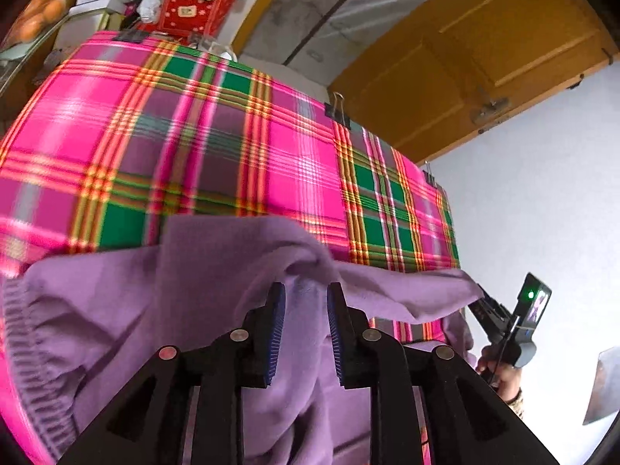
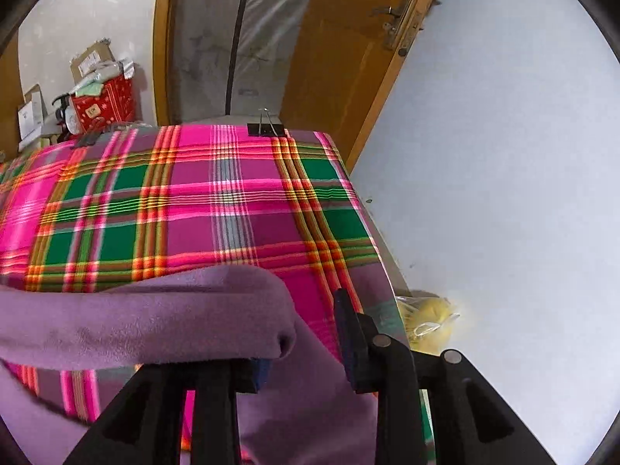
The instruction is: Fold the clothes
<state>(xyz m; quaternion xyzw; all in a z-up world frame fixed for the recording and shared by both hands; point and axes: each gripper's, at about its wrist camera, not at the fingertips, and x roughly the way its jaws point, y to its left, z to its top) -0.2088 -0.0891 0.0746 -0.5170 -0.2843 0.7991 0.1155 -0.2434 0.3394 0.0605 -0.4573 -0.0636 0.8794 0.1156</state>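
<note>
A purple fleece garment (image 1: pixel 201 294) lies bunched over the near part of a table covered with a pink and green plaid cloth (image 1: pixel 186 147). My left gripper (image 1: pixel 306 285) is open. Fleece shows through the gap between its blue pads (image 1: pixel 276 329) and rises in a fold just past the tips. A strip of the garment stretches right to my right gripper (image 1: pixel 479 297). In the right wrist view the right gripper (image 2: pixel 306 294) is open too. A rolled edge of the garment (image 2: pixel 155 317) is draped over its left finger and hides it. The right finger (image 2: pixel 347 333) is bare.
Black binder clips (image 1: pixel 337 112) (image 2: pixel 266 128) pin the plaid cloth (image 2: pixel 217 209) along the far edge. A red box (image 1: pixel 193 9) and cartons stand behind the table at far left. A wooden door (image 2: pixel 341 58) is beyond. A yellow bag (image 2: pixel 428 319) lies on the pale floor to the right.
</note>
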